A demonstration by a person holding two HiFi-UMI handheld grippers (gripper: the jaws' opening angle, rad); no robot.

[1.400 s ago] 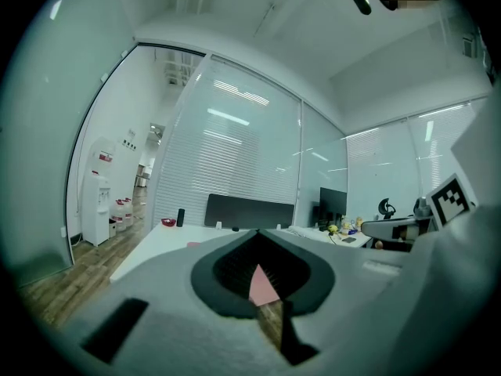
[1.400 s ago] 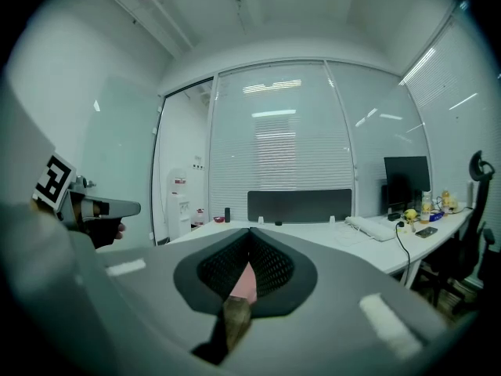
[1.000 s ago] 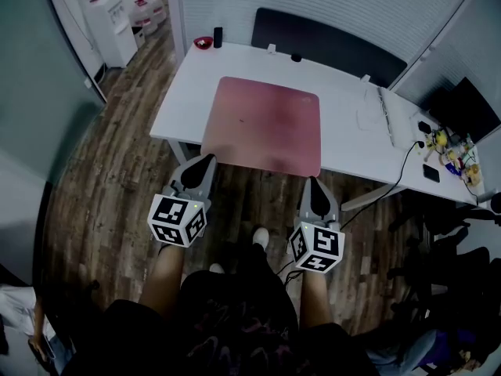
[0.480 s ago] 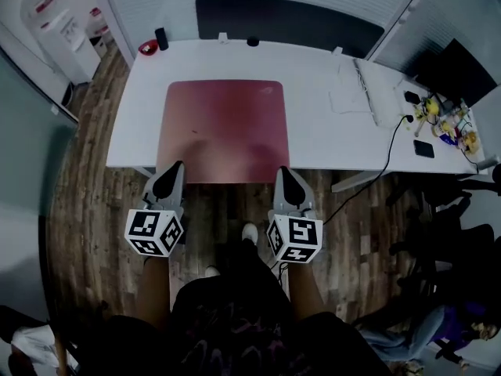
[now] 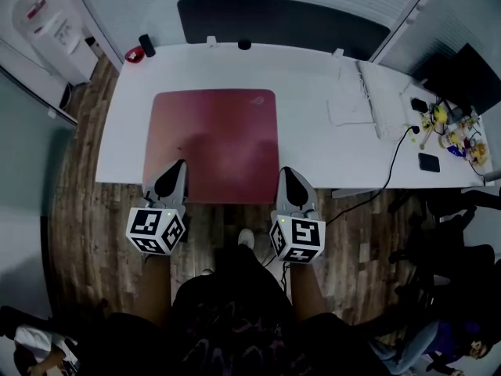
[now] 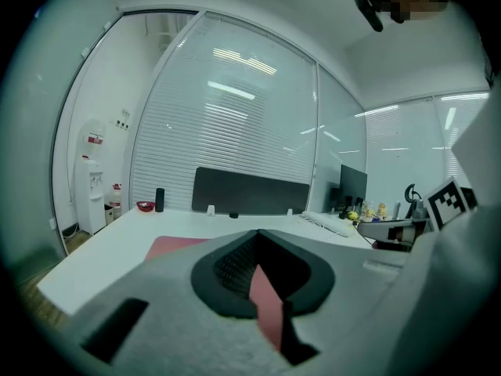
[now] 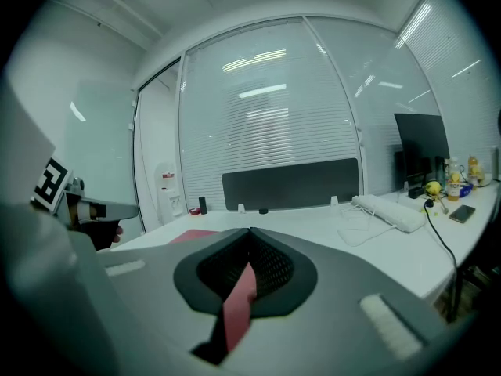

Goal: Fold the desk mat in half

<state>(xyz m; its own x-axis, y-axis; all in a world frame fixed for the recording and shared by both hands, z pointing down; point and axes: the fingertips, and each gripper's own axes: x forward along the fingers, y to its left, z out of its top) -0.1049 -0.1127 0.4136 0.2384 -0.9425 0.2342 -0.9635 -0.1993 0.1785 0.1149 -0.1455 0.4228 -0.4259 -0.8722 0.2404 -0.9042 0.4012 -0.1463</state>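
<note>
Both tongs closed, tips together. Left tongs sit over the near-left corner of the red desk mat, right tongs over the near-right corner. Mat lies flat and unfolded on the white desk. Keyboard sits to the right, apart from the mat.

Desk mat lies flat on table, left of centre, its near edge at the table's front edge. Left gripper at mat's near left corner, right gripper at near right corner. Cup and bowl at far left corner. Partition panel stands behind the far edge. Phone lies toward the right end.
</note>
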